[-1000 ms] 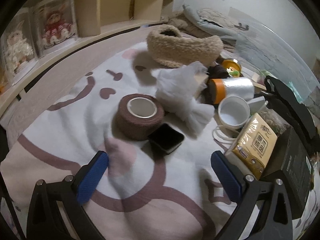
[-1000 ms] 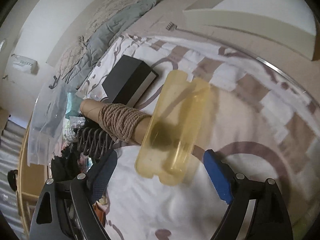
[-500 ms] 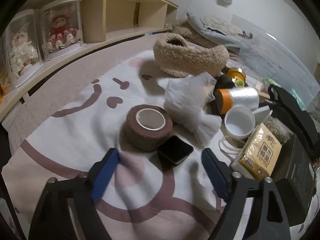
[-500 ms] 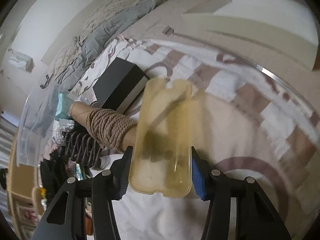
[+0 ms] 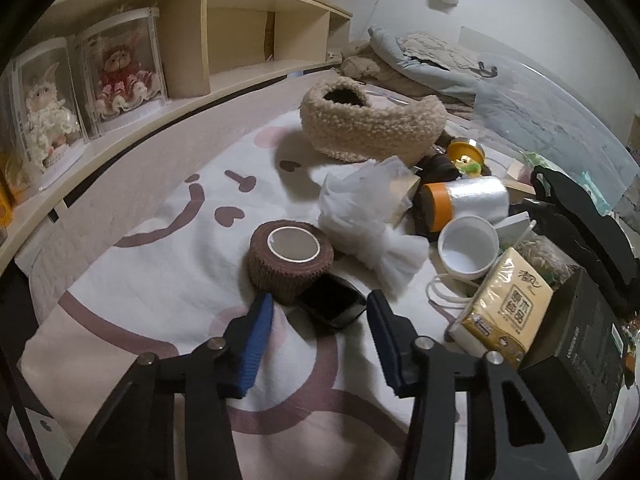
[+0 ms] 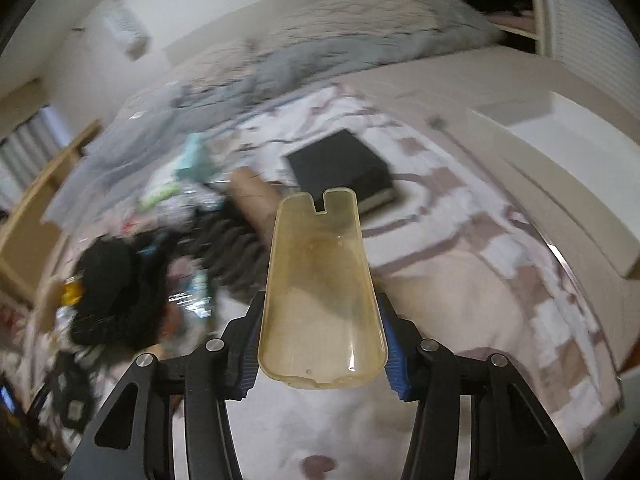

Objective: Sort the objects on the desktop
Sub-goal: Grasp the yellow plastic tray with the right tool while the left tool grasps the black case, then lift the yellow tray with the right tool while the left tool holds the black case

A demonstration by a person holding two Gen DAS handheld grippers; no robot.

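Resting on a pale bedspread [image 5: 160, 292] printed with brown curves and hearts, the clutter fills the right half of the left wrist view. A wooden shelf [image 5: 240, 20] runs along the spread's far left edge, with two boxed dolls [image 5: 120, 68] standing on it. Towards the middle lies a brown bandage roll [image 5: 290, 266], on end, and a small black case [image 5: 332, 306] touches its near side. The left gripper [image 5: 320, 328] hangs just short of that case, its jaws narrowed after closing and still parted, with nothing pressed between the blue pads; the case sits beyond the tips. Behind the roll are crumpled white tissue [image 5: 364, 220], a fleecy beige basket [image 5: 372, 128], a foil roll with an orange end [image 5: 464, 200], a white cup [image 5: 468, 248], a yellow tissue pack [image 5: 504, 308] and a black box [image 5: 576, 364] at the right edge.

In the blurred right wrist view, the right gripper [image 6: 322, 344] is clamped on a yellowed clear phone case [image 6: 320, 292], its pads pressing both long sides, the case pointing away above the spread. Beyond it lie another black box [image 6: 344, 168] and a cardboard tube [image 6: 256, 196].
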